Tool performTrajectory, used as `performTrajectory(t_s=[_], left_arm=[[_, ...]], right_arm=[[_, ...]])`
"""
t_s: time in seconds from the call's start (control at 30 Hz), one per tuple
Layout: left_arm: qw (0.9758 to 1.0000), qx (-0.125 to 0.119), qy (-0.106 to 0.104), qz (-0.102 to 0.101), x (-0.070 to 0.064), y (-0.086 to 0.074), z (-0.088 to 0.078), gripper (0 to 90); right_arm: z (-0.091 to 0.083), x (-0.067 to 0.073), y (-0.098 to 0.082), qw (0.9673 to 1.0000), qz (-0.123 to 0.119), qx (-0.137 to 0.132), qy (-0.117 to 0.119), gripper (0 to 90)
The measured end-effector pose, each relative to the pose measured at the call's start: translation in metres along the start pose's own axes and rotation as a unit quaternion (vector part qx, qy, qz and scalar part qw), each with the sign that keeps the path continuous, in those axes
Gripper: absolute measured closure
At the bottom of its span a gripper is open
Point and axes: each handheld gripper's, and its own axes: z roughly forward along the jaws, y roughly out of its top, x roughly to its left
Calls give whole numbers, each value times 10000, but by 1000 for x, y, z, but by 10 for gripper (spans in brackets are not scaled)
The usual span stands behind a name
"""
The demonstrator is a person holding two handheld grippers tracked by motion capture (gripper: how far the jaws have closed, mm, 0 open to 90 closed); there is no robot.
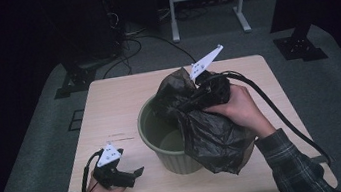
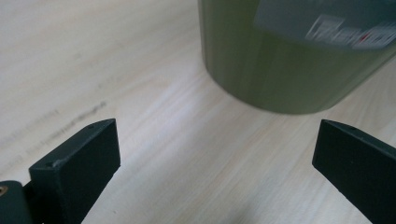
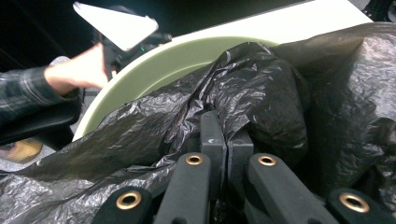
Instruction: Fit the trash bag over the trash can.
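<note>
**Over the bin: black bag pinched, left gripper idle**

On the light wooden tabletop [image 1: 110, 109] stands a green ribbed waste bin [image 1: 157, 143], near the middle and a little toward your right. Your right gripper [image 1: 194, 97] hangs over its far rim, and its fingers [image 3: 213, 140] are pressed together on a fold of the crumpled black plastic bag [image 1: 215, 140]. Most of that bag drapes over the bin's right side and down the outside wall toward the tabletop; part of it bunches above the opening. Your right hand [image 1: 241, 109] wraps the gripper body from the near side.

Your left gripper [image 1: 131, 174] sits low at the near left corner of the tabletop, beside the bin but apart from it. Its fingers [image 2: 79, 163] stand wide apart with nothing between them, pointing at the bin's lower wall, where a blurred label [image 2: 345, 30] shows.
</note>
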Motion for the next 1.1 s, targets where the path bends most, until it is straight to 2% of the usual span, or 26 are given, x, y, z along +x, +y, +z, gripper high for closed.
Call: performTrajectory(t_s=[0.03, 0.17, 0.2, 0.3, 0.33, 0.43, 0.47, 0.57, 0.6, 0.63, 0.67, 0.7, 0.73, 0.8, 0.83, 0.87, 1.0, 1.03, 1.1], left_arm=[[10000, 0, 0, 0, 0, 0, 0, 0], [9997, -160, -95, 142, -4, 16, -18, 0], [9993, -234, -188, 215, -7, 25, -26, 0], [9988, -299, -267, 265, -9, 33, -33, 0], [9982, -362, -352, 313, -11, 41, -39, 0], [9975, -410, -440, 366, -13, 48, -45, 0], [9965, -489, -545, 394, -15, 56, -49, 0], [9952, -573, -662, 434, -16, 64, -53, 0], [9935, -652, -832, 429, -16, 72, -55, 0], [9935, -652, -832, 429, -16, 72, -55, 0], [9909, -756, -1002, 490, -16, 83, -57, 0], [9909, -756, -1002, 490, -16, 83, -57, 0], [9881, -848, -1171, 519, -14, 92, -56, 0], [9853, -917, -1332, 544, -11, 102, -55, 24], [9842, -952, -1385, 564, -9, 106, -54, 25], [9842, -952, -1385, 564, -9, 106, -54, 26], [9789, -1075, -1640, 580, 0, 123, -48, 53], [9762, -1127, -1748, 615, 3, 133, -44, 74], [9752, -1150, -1774, 649, 4, 137, -42, 110]], right_arm=[[0, 0, 0, 10000, 0, 0, 0, 887], [1, -1, 0, 10000, -15, 20, -42, 887], [2, -2, 0, 10000, -14, 43, -58, 887], [5, -2, 0, 10000, -11, 41, -40, 887], [6, -2, 0, 10000, -28, 45, -47, 887], [6, -3, 0, 10000, -28, 54, -52, 886], [7, -4, 0, 10000, -12, 50, -51, 886], [8, -5, 0, 10000, -17, 55, -50, 886], [8, -5, 0, 10000, -15, 58, -47, 887], [8, -5, 0, 10000, -15, 58, -47, 887], [8, -6, 0, 10000, -10, 69, -51, 886], [8, -6, 0, 10000, -10, 69, -51, 886], [8, -8, 0, 9999, -22, 82, -63, 886], [8, -8, 0, 9999, -13, 91, -58, 886], [8, -9, 0, 9999, -18, 84, -61, 886], [8, -9, 0, 10000, -18, 77, -51, 886], [8, -10, 0, 10000, -33, 62, -34, 886], [8, -10, 0, 10000, -36, 60, -27, 886], [8, -10, 0, 10000, -46, 55, -8, 886]])
